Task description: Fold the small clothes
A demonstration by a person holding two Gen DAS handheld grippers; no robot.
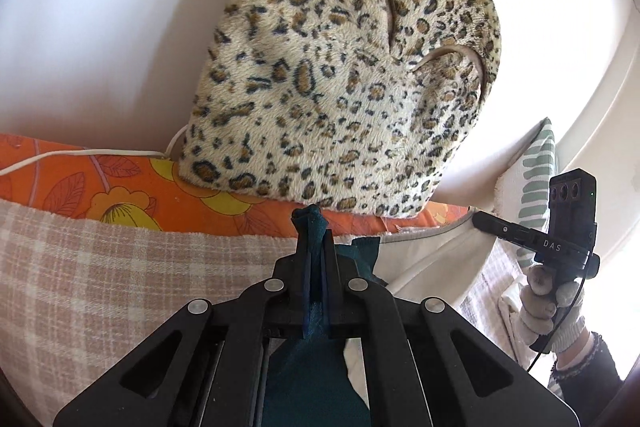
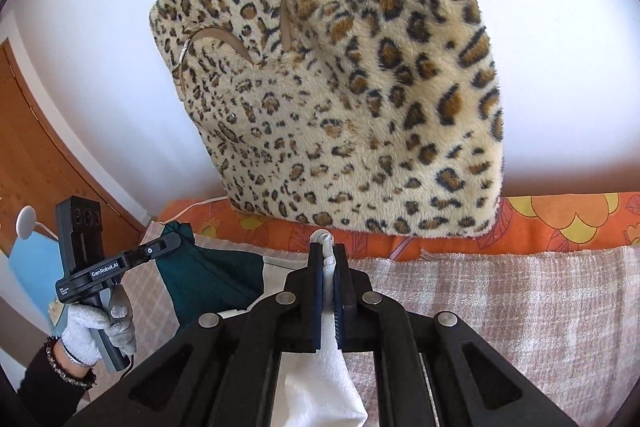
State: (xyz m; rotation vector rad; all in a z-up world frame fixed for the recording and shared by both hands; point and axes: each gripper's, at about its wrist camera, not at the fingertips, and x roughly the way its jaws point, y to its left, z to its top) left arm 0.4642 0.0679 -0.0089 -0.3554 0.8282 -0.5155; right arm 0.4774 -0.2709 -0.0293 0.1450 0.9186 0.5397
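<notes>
Most of the small garment [image 2: 212, 279] is hidden from me behind my own tongs; I see only a teal part and a white part, stretched sideways between the two grippers above the checked blanket [image 2: 500, 307]. My left gripper [image 1: 314, 223] is clamped on a bunched teal corner, my right gripper [image 2: 326, 247] pinches a white corner. Beyond lie an orange floral sheet [image 1: 120, 183] and a leopard-print cushion [image 1: 340, 67] against the wall.
</notes>
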